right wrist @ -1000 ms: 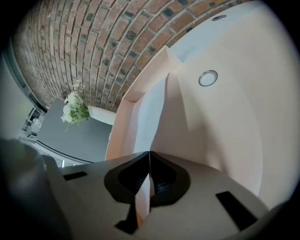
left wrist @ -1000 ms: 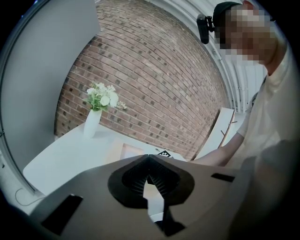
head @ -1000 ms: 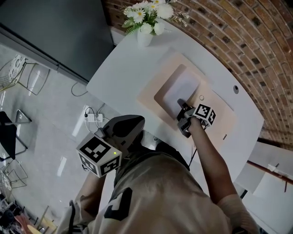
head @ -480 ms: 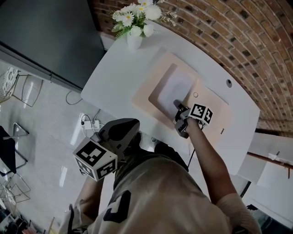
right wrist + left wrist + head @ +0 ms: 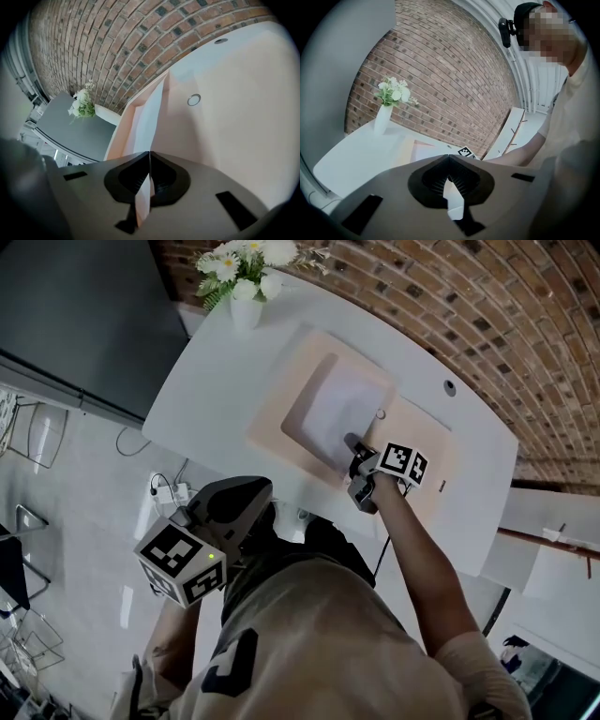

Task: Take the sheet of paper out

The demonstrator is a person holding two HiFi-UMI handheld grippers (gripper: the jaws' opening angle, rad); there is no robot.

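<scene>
A white sheet of paper lies in the recess of a beige folder on the white table. My right gripper is shut on the sheet's near edge. In the right gripper view the sheet runs up from between the closed jaws of the right gripper, lifted off the folder. My left gripper hangs low beside the table's near edge, away from the folder. Its jaw tips meet in the left gripper view, where the left gripper holds nothing.
A vase of flowers stands at the table's far left corner. A round snap sits on the folder by the sheet. A brick wall runs behind the table. A cable and socket strip lie on the floor.
My right gripper has drawn a little back and up with the sheet's edge in it. The left gripper has stayed where it was.
</scene>
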